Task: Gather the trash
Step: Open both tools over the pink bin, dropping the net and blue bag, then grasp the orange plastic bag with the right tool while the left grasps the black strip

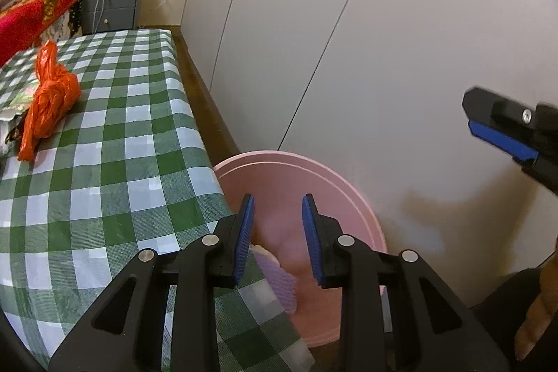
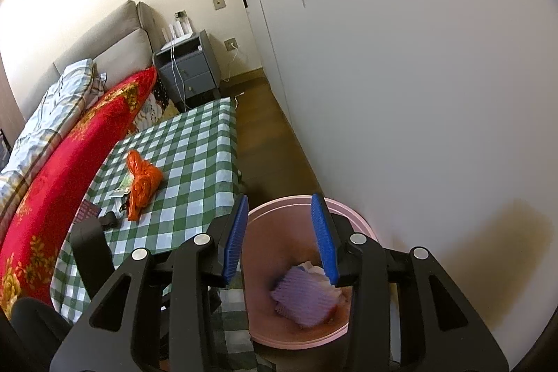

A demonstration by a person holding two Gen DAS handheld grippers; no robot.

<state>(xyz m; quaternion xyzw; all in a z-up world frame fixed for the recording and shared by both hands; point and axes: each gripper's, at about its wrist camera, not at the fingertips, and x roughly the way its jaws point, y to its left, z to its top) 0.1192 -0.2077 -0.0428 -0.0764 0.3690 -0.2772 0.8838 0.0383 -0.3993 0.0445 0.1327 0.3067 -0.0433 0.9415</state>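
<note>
Over the pink bin [image 2: 296, 204] both your grippers [image 1: 278, 234] [image 2: 284, 237] sit released and empty; orange bag [image 2: 143, 183] may snag the tablecloth [image 2: 195, 156].

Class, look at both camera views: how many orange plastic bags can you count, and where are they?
1. The orange plastic bag lies knotted on the green checked cloth, beside some wrappers and apart from the pink bin. Others could be hidden in the bin.

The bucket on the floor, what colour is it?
Pink. The bucket shows best in the right wrist view, beside the checked table.
</note>
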